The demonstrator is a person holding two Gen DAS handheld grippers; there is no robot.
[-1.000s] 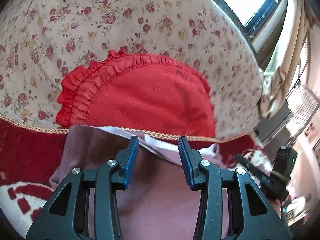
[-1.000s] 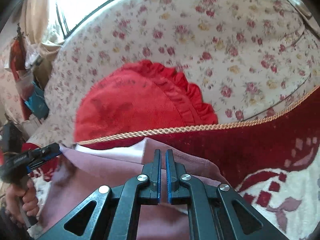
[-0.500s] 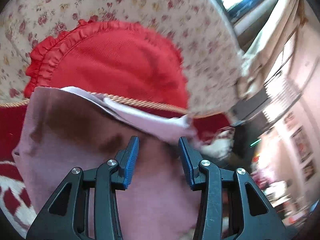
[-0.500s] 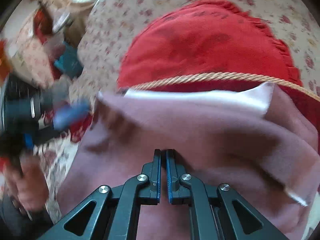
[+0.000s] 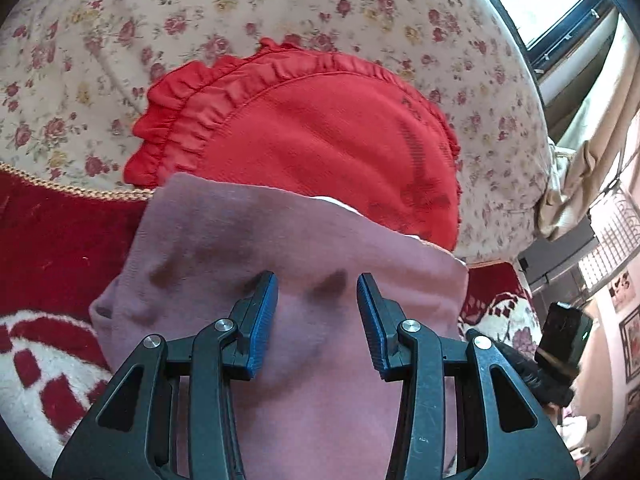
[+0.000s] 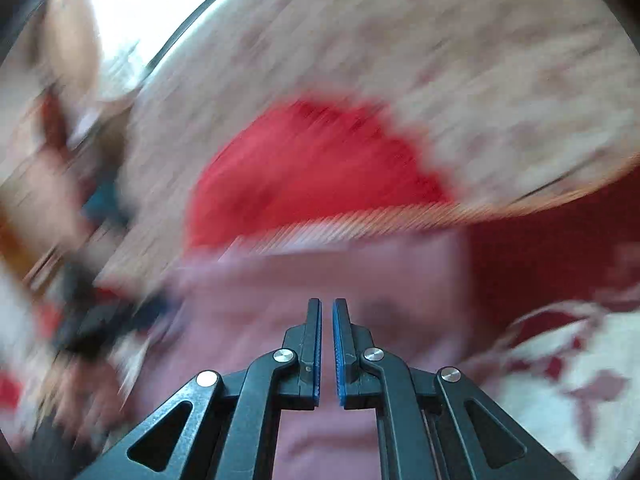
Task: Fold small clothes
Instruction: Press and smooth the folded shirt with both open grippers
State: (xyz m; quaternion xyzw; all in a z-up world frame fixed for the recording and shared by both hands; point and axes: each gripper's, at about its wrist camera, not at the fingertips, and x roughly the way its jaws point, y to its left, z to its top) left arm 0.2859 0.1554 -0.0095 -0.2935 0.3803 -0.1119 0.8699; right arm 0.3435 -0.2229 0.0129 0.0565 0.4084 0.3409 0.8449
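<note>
- No brand, label or readable writing shows on any cloth or tool.
- The mauve garment (image 5: 304,264) lies on the red patterned blanket (image 5: 60,248), its far edge reaching the red frilled cushion (image 5: 320,140) at the blanket's corded edge, against the floral sofa back (image 5: 120,40).
- The left gripper (image 5: 317,322) stands partly open; the garment fills the gap, but whether its pads press it cannot be told.
- The right gripper (image 6: 327,344), in a blurred view, has jaws nearly together above the garment; a grip cannot be told.
- Bare blanket lies at both sides.
</note>
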